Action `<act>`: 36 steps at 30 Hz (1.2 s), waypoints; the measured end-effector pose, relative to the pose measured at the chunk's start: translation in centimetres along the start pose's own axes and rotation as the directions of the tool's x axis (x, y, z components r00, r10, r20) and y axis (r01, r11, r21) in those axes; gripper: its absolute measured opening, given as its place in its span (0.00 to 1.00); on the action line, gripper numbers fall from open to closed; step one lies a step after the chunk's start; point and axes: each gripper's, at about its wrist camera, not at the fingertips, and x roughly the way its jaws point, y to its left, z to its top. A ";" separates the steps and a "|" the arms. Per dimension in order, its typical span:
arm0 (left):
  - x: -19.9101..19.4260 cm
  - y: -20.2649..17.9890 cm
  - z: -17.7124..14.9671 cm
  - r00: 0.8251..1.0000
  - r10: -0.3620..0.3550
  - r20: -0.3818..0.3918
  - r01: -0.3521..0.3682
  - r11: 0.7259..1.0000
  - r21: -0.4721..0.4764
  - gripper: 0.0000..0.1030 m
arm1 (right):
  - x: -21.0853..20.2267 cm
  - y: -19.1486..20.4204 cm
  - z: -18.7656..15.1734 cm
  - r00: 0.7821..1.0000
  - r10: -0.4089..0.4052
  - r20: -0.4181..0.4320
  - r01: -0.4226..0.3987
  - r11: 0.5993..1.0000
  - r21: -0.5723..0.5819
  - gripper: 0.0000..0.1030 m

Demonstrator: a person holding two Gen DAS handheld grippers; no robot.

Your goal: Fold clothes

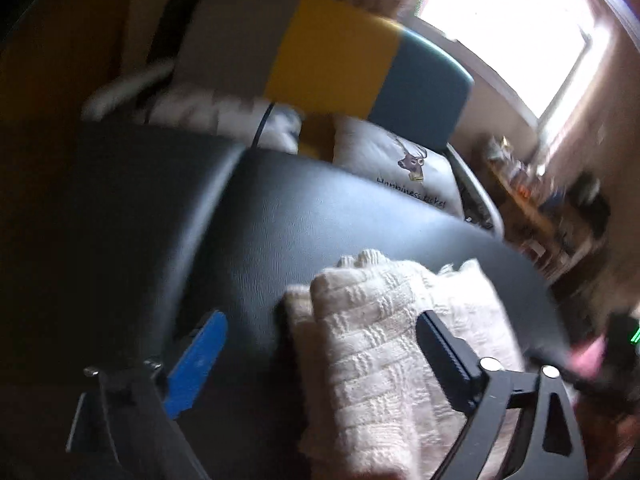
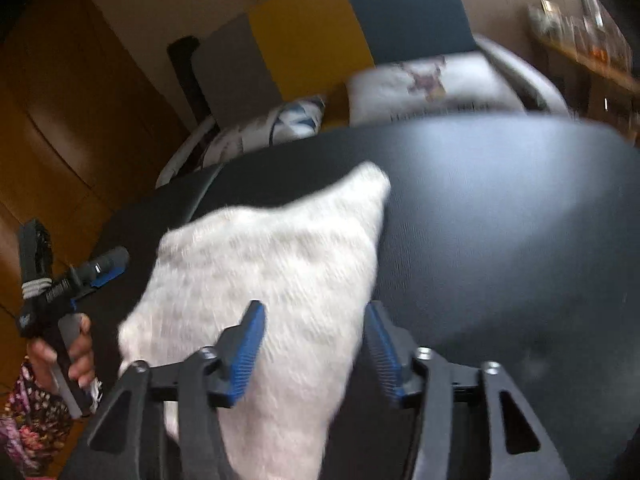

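We hover both grippers, left gripper (image 1: 320,364) and right gripper (image 2: 316,350), jaws released, over the folded cream knit (image 2: 264,280) on the black worktop (image 2: 500,200); next, we'd pinch matching corners evenly.

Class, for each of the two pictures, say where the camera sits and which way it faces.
Left wrist: rides on the left tool, facing forward over the cream knit garment on the black table; both fingers show, spread.
Right wrist: rides on the right tool, facing the same garment; its open fingers show, also the person's left hand.
Shared: garment, table, deer cushion.
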 end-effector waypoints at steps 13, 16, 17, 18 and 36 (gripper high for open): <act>6.1 -0.6 -2.1 0.966 -0.068 -0.250 0.076 0.997 0.021 1.00 | 5.2 -4.7 -1.5 0.949 0.310 -0.055 -0.271 0.894 0.357 0.72; 6.3 -1.0 -2.3 0.966 -0.068 -0.248 0.087 0.994 0.064 1.00 | 6.5 -4.9 -1.4 0.937 0.345 -0.059 -0.295 0.869 0.397 0.74; 6.5 -1.0 -2.1 0.965 -0.077 -0.249 0.097 0.993 0.070 1.00 | 6.9 -5.0 -1.5 0.933 0.356 -0.052 -0.306 0.860 0.409 0.74; 6.5 -0.8 -2.1 0.964 -0.091 -0.250 0.112 0.991 0.072 1.00 | 7.3 -5.0 -1.5 0.929 0.367 -0.045 -0.316 0.850 0.421 0.74; 6.2 -2.0 -2.9 0.968 -0.168 -0.185 0.184 0.980 0.075 0.36 | 7.1 -2.7 -2.9 0.959 0.283 -0.013 -0.264 0.911 0.317 0.57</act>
